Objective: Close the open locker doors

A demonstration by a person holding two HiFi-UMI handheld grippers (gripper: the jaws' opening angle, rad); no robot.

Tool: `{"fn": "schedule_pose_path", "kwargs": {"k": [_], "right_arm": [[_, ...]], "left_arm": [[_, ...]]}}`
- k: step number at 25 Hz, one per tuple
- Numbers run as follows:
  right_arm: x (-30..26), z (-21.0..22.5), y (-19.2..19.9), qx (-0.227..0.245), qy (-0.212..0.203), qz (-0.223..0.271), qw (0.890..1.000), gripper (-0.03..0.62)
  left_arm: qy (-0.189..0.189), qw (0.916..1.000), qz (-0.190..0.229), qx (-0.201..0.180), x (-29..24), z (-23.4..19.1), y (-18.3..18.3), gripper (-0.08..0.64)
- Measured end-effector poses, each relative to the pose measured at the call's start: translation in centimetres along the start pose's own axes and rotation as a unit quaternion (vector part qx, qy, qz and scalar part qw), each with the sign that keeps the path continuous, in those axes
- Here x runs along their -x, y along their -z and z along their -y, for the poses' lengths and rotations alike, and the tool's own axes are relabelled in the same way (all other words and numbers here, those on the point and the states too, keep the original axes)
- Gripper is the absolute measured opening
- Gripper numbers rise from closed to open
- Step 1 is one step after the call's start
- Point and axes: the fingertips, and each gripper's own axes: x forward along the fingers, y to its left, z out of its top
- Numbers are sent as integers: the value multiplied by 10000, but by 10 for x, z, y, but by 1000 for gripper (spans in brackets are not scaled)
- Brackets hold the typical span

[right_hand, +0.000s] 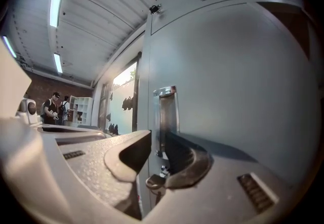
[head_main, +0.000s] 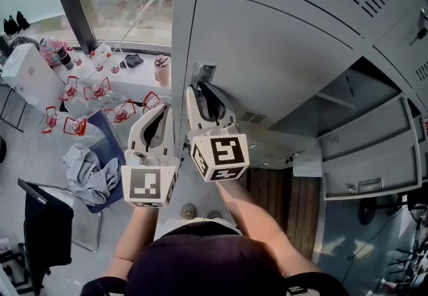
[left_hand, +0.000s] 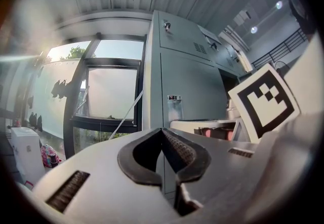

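Judging from how things stood, the main danger was at the handle (right_hand: pixel 165 112). The right gripper (right_hand: pixel 158 137) was held level against the grey locker door (right_hand: pixel 233 86) in the leftmost column. Its jaws were partly apart, one on each side of the chrome handle at the door's edge. The pads did not seem to press on it, so the gripper had hold of nothing.

The door looked flush with its frame, but I could not tell whether it was really latched. If it was not, it could swing out again once the gripper left it. A second risk was that, with so narrow a gap, drawing the gripper straight back could let a pad catch on the handle and pull the door open. A wider opening first would be safer.

The left gripper (left_hand: pixel 162 130) was held just beside the right one, its jaws fully together and empty. Being so near, the two could knock each other.

In the head view an open door (head_main: pixel 371 164) hung out lower on the right, well apart from both grippers. The task was therefore, in my judgement, not finished. Turning toward that door in a hurry could strike its free edge.
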Motion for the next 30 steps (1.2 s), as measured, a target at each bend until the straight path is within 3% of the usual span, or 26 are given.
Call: {"fn": "schedule_pose_path", "kwargs": {"k": [8, 11, 19, 24, 30], "right_arm": [[47, 12, -18, -78, -4, 280, 9996, 69], [75, 29, -26, 55, 234, 378, 9990, 15], [169, 101, -35, 258, 1527, 435, 9870, 2], [234, 138, -44, 445, 2348, 443, 9700, 0], [300, 169, -50, 563, 3053, 449, 9495, 1]], "left_arm": [[370, 9993, 112, -12, 0, 30, -8, 5], [639, 9977, 205, 20, -5, 58, -18, 4], [1821, 9824, 380, 159, -18, 159, -35, 5], [2495, 9670, 464, 238, -17, 223, -42, 5], [3104, 9483, 576, 318, -10, 289, -47, 5]]}}
